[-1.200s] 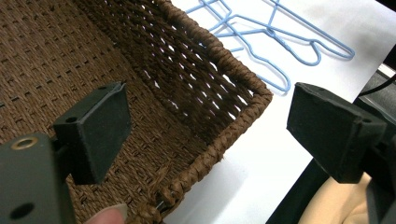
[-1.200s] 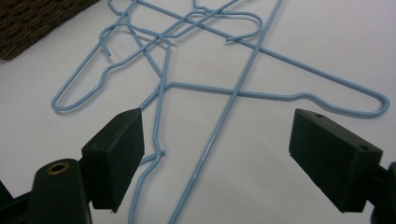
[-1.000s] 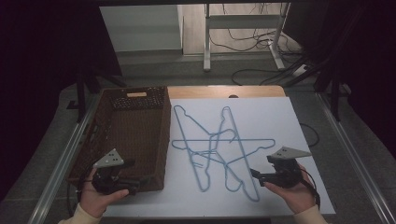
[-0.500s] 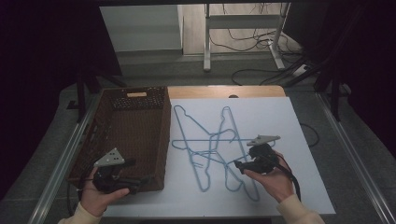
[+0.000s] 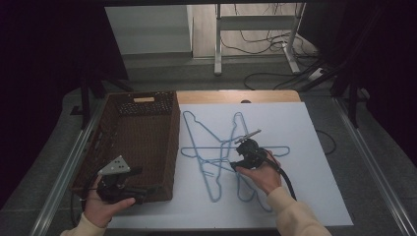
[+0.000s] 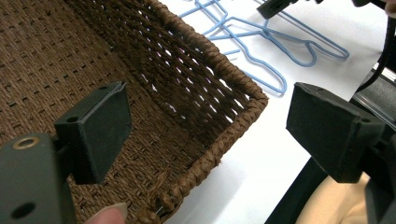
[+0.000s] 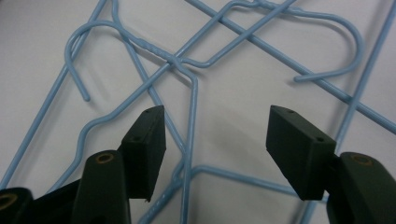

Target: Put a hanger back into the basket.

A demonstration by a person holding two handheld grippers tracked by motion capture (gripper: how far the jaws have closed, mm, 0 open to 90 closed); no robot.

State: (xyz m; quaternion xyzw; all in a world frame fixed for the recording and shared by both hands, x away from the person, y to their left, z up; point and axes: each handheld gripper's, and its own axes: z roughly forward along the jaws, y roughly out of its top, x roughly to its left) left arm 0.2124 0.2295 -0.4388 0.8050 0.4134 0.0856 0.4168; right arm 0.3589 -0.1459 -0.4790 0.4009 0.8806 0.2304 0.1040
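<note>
The right gripper (image 5: pixel 235 161) hangs over the tangled blue wire hangers (image 7: pixel 191 121) on the counter (image 5: pixel 314 196); its jaws, just closing, stand apart with wires between and below them. The left gripper (image 6: pixel 205 135) has its jaws wide apart, astride the wicker basket's (image 6: pixel 233 88) corner.

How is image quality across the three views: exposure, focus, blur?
High view: dark surroundings, white sheet evenly lit, slightly soft. Left gripper view: basket weave sharp, near pads blurred. Right gripper view: blue hangers in focus, no glare, faint soft shadows under the wires.
</note>
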